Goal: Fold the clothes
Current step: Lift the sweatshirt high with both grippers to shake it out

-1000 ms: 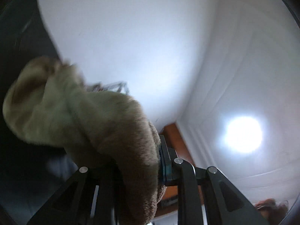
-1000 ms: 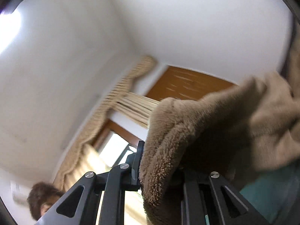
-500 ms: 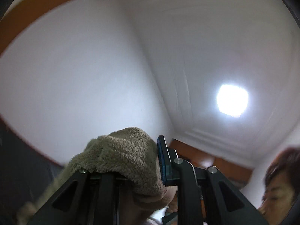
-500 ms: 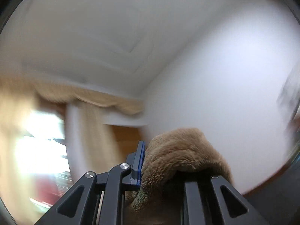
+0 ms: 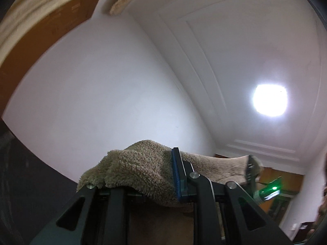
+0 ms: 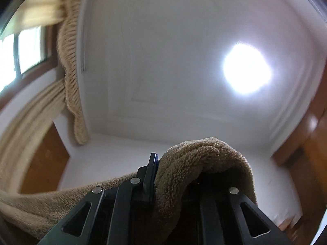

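A: Where is the garment?

B: One tan fleece garment point(image 5: 143, 167), held aloft. The left gripper point(image 5: 147, 183) is clamped on a bunch of it, the pile heaped over the finger on its left and running off past its right-hand finger point(image 5: 177, 175) towards the other tool. The right gripper point(image 6: 175, 179) is clamped on it too: fleece point(image 6: 200, 163) humps over its right side and trails away low to its left.

A: Both point at the ceiling?

B: Yes, up past a ceiling light point(image 5: 269, 100); I see no table or bed in either view.

A: How should this hold be handled?

B: I judge it a spread between two corners. Keep both grips tight, the edge between them taut and level, and move the two tools together so nothing twists.

A: The count?

B: One garment, two grippers, one light, one curtain point(image 6: 71, 65).
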Demonstrator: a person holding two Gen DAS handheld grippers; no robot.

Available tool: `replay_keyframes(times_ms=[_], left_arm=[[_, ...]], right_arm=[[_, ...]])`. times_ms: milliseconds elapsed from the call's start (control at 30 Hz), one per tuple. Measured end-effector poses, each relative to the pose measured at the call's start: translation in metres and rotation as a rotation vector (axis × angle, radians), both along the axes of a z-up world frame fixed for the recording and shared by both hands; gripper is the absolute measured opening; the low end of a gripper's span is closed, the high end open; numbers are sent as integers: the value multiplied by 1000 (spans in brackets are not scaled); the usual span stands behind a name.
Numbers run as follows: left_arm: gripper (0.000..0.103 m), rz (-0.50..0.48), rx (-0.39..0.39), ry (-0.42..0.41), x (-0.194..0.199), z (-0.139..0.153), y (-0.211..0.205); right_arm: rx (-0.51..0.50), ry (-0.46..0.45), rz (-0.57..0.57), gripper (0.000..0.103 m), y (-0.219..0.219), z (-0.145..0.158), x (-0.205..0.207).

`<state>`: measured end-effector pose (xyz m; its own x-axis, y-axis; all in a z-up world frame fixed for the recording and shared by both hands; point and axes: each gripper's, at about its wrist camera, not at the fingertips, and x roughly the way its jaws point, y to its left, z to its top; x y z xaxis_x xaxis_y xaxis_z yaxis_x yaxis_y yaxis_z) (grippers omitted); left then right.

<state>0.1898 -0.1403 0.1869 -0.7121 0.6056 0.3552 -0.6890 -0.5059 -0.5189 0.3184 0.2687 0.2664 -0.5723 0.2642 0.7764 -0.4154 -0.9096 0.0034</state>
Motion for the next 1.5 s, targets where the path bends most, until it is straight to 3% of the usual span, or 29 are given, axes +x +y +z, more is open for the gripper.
replay_keyframes(times_ms=[200, 300, 400, 533, 833, 1033, 1233, 1333, 1500], left_arm=[[22, 159, -26, 256, 72, 50, -12], [22, 219, -21, 329, 82, 72, 3], [22, 286, -14, 354, 86, 83, 16], [22, 301, -9, 348, 90, 74, -6], [22, 316, -53, 390, 125, 93, 53], [22, 299, -86, 380, 123, 89, 60], [22, 272, -110, 350, 102, 82, 65], [22, 278, -152, 295, 77, 73, 74], [22, 249, -243, 114, -1, 52, 95]], right_arm=[[38, 98, -82, 17, -36, 9, 7], [31, 126, -72, 17, -34, 13, 22], [36, 135, -75, 17, -39, 9, 34], [50, 145, -82, 17, -39, 0, 48], [58, 135, -45, 17, -39, -12, 93], [67, 171, -118, 17, -46, -27, 108], [59, 96, -111, 17, -37, -31, 112], [34, 33, -122, 17, -30, -38, 91], [-22, -137, -143, 17, -11, -61, 18]])
